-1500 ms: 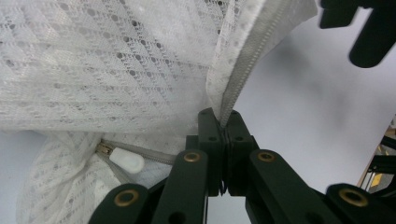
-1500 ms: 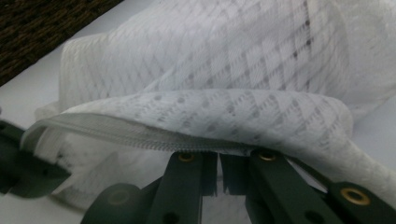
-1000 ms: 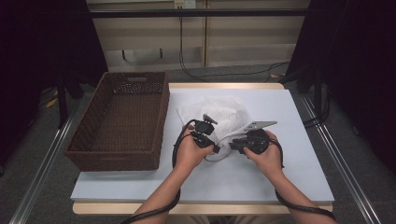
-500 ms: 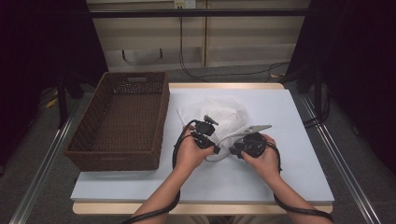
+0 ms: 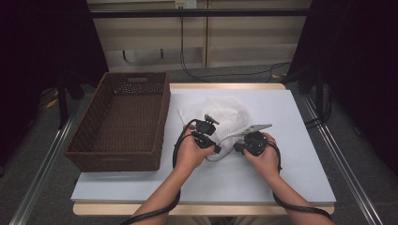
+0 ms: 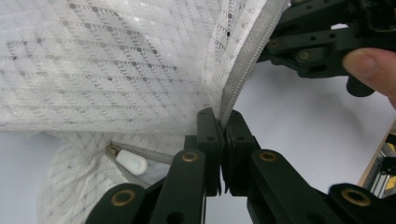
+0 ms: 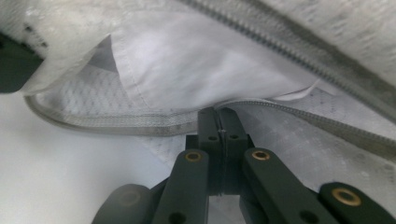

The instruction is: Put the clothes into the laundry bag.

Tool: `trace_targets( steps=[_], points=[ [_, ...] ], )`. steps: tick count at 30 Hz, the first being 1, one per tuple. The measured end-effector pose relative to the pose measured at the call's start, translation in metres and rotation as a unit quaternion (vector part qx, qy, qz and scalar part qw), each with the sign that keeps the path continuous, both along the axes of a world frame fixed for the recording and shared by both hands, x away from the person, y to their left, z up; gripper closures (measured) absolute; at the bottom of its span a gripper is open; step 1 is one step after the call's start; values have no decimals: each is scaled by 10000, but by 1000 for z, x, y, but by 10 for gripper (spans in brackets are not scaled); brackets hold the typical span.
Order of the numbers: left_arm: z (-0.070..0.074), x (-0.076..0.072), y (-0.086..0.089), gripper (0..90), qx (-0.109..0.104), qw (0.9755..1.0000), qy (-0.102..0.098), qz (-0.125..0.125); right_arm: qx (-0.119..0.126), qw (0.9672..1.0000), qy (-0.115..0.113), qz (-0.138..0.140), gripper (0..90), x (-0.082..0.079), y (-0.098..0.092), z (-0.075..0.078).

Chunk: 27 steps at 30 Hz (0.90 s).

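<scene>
The right gripper point(image 7: 218, 114) has just been closing and its jaws now pinch the zipper edge of the white mesh bag point(image 5: 225, 117); a second ago this hand sat slightly further right, with the jaws not yet pressed together. The left gripper point(image 6: 219, 122) pinches the opposite zipper edge; the bag lies on the bench point(image 5: 291, 154), just right of the wicker basket point(image 5: 124, 119). With both edges gripped, I judge the opening can now be pulled apart.
</scene>
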State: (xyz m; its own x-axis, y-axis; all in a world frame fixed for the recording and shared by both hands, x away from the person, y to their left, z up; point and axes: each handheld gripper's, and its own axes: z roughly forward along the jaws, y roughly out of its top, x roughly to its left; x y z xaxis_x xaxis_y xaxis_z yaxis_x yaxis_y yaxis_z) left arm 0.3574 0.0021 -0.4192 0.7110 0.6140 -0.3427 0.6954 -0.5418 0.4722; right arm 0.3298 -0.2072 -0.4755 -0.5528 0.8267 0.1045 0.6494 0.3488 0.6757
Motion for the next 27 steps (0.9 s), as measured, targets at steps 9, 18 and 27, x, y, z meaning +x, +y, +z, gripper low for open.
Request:
trace_targets(
  steps=[9, 18, 27],
  points=[
    [2, -1, -1, 870, 24, 10000, -52, -63, 74, 9998, 42, 186, 900, -16, -6, 11],
    [-2, -5, -9, 859, 86, 9999, -58, -86, 272, 9990, 79, 337, 900, -48, -22, 21],
    [-1, -4, -7, 856, 180, 9997, -105, -159, 351, 9983, 155, 446, 900, -61, -27, 24]
  ],
)
